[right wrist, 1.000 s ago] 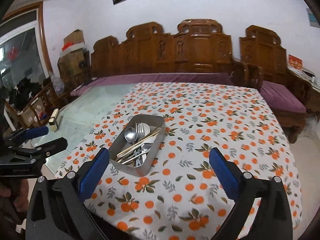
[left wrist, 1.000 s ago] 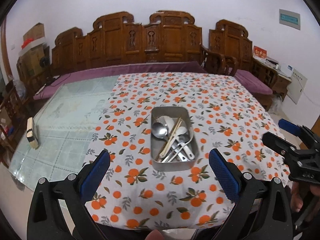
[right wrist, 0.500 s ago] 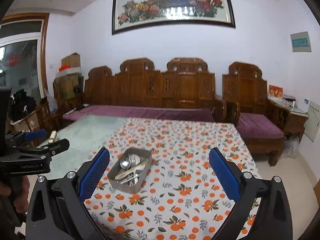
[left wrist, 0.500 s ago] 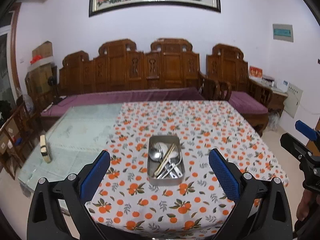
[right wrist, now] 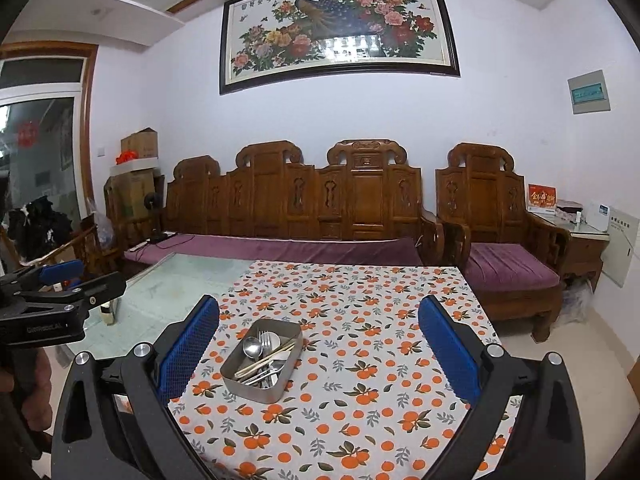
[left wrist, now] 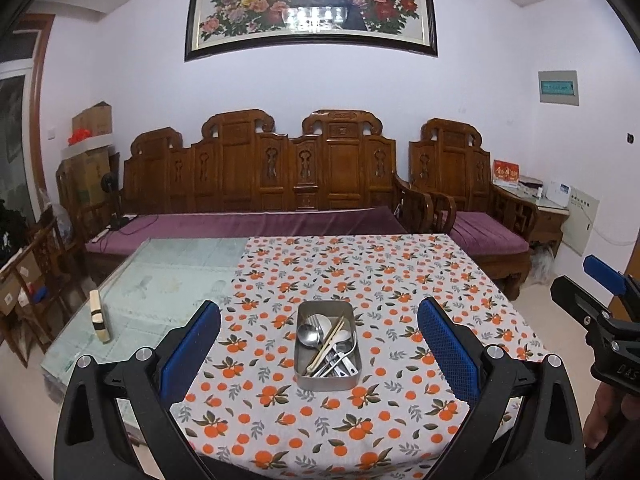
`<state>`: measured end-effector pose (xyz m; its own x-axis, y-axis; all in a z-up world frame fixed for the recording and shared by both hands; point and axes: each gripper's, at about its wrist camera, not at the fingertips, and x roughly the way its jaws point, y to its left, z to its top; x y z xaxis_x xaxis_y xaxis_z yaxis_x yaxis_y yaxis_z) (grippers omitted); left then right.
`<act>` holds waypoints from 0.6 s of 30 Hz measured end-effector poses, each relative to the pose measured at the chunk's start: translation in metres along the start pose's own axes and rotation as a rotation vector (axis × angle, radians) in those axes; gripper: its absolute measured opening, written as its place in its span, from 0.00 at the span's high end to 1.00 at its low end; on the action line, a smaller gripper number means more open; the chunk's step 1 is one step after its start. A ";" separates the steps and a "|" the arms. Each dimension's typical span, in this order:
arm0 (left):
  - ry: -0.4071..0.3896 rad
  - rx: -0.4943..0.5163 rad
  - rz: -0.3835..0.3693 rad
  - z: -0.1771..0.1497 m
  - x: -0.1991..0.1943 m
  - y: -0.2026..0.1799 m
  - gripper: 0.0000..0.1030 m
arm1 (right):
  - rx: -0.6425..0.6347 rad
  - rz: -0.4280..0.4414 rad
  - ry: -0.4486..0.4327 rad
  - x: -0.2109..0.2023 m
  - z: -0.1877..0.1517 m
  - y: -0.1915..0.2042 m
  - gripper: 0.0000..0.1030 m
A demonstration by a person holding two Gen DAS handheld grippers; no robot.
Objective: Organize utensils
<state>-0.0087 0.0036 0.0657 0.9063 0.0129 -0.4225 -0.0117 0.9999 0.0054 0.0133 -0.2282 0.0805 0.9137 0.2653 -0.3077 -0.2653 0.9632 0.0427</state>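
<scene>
Compared with one second ago, both cameras have pulled back and tilted up: the metal tray (left wrist: 328, 354) now appears smaller and farther off, and the framed peacock-and-flower painting (left wrist: 310, 4) on the wall is fully in view. The left gripper (left wrist: 320, 344) has its jaws spread wide and holds nothing; the right gripper (right wrist: 318, 340) is likewise wide open and empty. Both have black plastic frames and blue textured pads (left wrist: 448, 346). The tray is a rectangular, rounded-corner steel container resting on the table (left wrist: 168, 280), nearer its front edge than its back, on a white tablecloth (left wrist: 360, 272) printed with oranges and leaves that covers the right part of the table. It contains a jumble of utensils: a round-bowled metal spoon (left wrist: 307, 335), a fork (right wrist: 264, 340), pale chopsticks (left wrist: 328, 344) laid diagonally, and other cutlery that cannot be told apart. The uncovered left part of the table is a pale green glass surface; a small cream block (left wrist: 98, 316) stands near its left edge. In the right wrist view, white lettering on the left gripper's body is too blurred to read. A carved wooden bench (left wrist: 260, 176) with a purple cushion stands behind the table.
</scene>
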 end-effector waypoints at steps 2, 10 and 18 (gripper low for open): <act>-0.002 0.000 -0.002 -0.001 -0.002 -0.001 0.08 | 0.001 -0.002 -0.001 -0.001 0.000 -0.001 0.03; -0.010 -0.004 -0.001 -0.003 -0.004 -0.004 0.08 | 0.004 0.001 0.001 -0.002 0.000 0.000 0.03; -0.006 -0.002 -0.003 -0.003 -0.005 -0.005 0.08 | 0.006 0.004 0.003 -0.003 0.000 0.002 0.03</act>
<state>-0.0145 -0.0013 0.0647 0.9087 0.0098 -0.4174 -0.0097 0.9999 0.0023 0.0098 -0.2271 0.0812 0.9117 0.2692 -0.3104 -0.2671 0.9624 0.0501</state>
